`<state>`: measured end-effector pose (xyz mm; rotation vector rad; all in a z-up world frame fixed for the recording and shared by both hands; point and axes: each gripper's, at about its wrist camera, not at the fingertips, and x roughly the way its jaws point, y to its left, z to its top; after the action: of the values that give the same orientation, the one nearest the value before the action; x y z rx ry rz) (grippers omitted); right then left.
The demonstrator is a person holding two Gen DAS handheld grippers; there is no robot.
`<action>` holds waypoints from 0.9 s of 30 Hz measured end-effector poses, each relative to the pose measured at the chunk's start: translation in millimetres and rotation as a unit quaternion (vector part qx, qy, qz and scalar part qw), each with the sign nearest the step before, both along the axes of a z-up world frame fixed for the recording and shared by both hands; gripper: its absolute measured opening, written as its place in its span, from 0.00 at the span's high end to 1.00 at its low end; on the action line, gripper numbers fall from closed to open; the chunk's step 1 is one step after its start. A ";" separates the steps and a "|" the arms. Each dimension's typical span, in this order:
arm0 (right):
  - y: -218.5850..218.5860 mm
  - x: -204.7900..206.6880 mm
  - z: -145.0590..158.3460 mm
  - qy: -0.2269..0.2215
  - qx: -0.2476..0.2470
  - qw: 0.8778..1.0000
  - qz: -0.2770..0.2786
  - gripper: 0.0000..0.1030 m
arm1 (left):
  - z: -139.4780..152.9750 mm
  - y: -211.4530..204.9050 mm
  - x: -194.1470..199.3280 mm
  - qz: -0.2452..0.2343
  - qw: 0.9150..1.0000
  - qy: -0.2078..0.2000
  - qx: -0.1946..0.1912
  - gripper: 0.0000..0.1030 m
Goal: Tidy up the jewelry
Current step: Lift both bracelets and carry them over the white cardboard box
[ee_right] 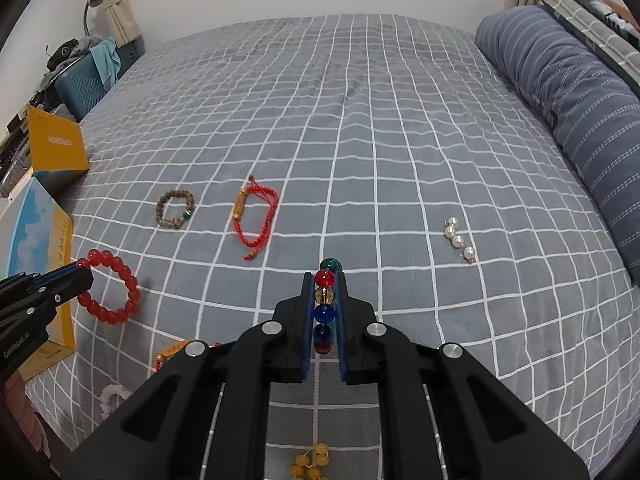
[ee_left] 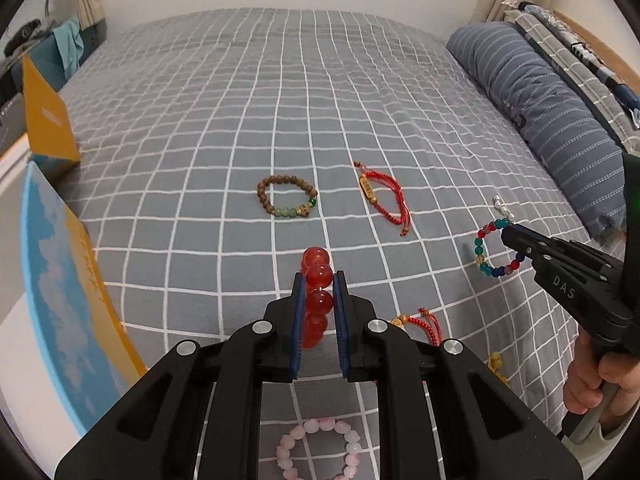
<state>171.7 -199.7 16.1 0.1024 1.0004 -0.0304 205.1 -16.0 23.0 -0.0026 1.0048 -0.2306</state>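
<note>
A pink bead bracelet (ee_left: 316,450) lies on the grey checked bed (ee_left: 280,92) just under the left tongs (ee_left: 320,280), which angle steeply downward above the cover with their blue pads clamped on a red bead bracelet (ee_left: 318,276); seen from the right wrist, its loop hangs free of the bedding. To the right, a hand (ee_left: 600,380) grips the pistol-style handle of the right tongs (ee_right: 325,280), pitched down at a similar slant and closed on a multicoloured glass bead bracelet (ee_right: 325,308) that dangles from their tips. Farther out on the bed rest a brown wooden bead bracelet (ee_left: 287,197), a red cord bracelet (ee_left: 386,196) and a short pearl strand (ee_right: 460,240), well apart from one another. A yellow bead piece (ee_right: 310,464) sits beneath the right tongs. A yellow box (ee_right: 56,144) stands at the bed's left edge
</note>
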 end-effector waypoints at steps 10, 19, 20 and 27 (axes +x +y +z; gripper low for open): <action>20.7 2.1 27.9 -0.025 -0.001 1.000 0.016 0.91 | 28.8 11.7 -4.3 0.012 1.000 -0.021 0.011 0.87; 55.1 4.0 65.1 -0.057 -0.003 0.997 0.047 0.91 | 60.2 41.8 -14.8 0.041 0.998 -0.042 0.017 0.87; 60.4 4.0 69.0 -0.060 -0.003 0.997 0.051 0.91 | 64.6 47.1 -16.9 0.045 0.998 -0.045 0.017 0.87; 111.8 5.6 98.5 -0.086 0.005 0.992 0.094 0.91 | 94.0 88.3 -33.5 0.080 0.995 -0.062 0.013 0.87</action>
<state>177.3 -87.9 114.6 0.0190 0.8341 0.1538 171.6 72.3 117.0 -0.0446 0.8780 -0.0699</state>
